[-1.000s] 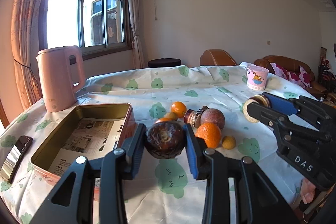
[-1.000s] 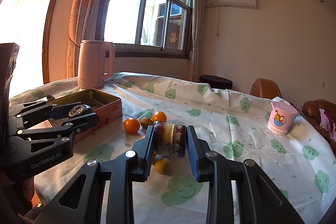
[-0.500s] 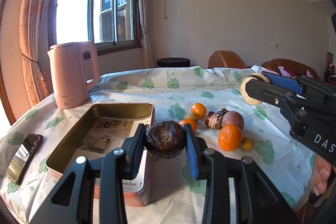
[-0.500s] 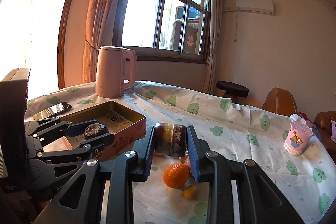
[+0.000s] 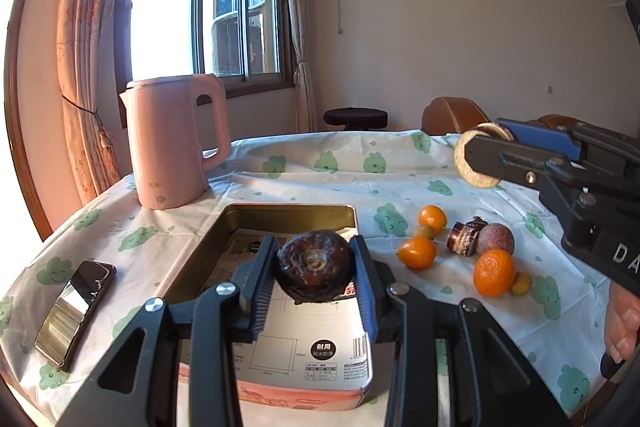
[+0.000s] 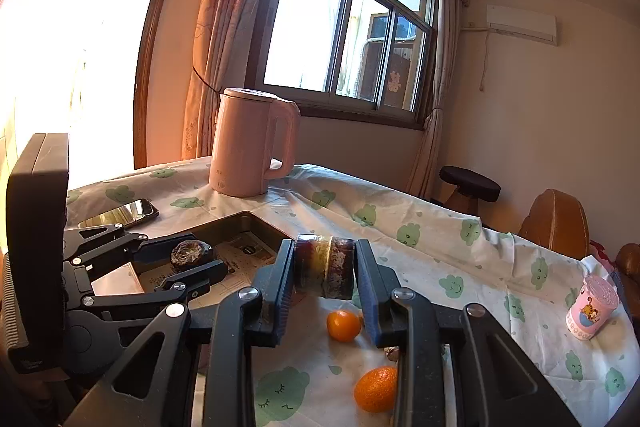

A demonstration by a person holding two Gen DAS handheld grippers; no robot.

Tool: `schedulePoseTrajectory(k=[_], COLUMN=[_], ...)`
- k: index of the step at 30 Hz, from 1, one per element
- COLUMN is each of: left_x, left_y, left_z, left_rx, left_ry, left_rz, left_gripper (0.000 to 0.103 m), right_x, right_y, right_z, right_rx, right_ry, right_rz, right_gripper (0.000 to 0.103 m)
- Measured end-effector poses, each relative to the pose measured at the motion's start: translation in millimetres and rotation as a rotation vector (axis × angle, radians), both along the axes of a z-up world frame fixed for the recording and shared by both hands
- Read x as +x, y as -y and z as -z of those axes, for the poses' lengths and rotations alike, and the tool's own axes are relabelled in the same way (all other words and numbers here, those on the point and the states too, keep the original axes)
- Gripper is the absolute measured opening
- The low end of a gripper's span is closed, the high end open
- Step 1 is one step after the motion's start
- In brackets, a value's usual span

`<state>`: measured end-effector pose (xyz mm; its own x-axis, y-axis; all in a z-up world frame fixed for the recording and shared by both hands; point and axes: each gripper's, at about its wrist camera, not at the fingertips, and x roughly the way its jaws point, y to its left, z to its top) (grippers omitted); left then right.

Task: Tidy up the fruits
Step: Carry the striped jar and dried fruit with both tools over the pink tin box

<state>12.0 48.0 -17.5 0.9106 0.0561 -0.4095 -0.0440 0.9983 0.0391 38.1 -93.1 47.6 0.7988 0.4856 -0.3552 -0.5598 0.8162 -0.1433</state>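
Above the tin [image 5: 256,215], my left gripper [image 5: 316,273] clamps a dark fruit [image 5: 314,265]; at 2 o'clock, my right gripper [image 6: 325,269] clamps a fruit slice [image 6: 324,267] over loose oranges [image 5: 494,273].

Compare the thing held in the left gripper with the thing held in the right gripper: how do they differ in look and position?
The dark round fruit in the left gripper is wrinkled, brown and ball-shaped; the banded piece in the right gripper is a short cylinder with dark and yellowish bands. The dark round fruit hangs above the open tin; the banded piece hangs beside the tin, over the tablecloth. Both are clamped between blue pads, off the table.
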Motion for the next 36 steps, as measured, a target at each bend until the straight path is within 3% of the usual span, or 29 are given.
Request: schedulePoseTrajectory(k=[20, 36], left_x=[32, 51], left_y=[-37, -48], left_z=[6, 16], left_rx=[0.033, 0.049], left_ry=[-0.086, -0.162], left_rz=[-0.071, -0.080], left_gripper=[0.038, 0.038], right_x=[40, 65], right_y=[-49, -73], right_z=[14, 43], right_rx=[-0.026, -0.052], right_ry=[-0.095, -0.209], right_rz=[-0.049, -0.074], right_gripper=[0.031, 0.031])
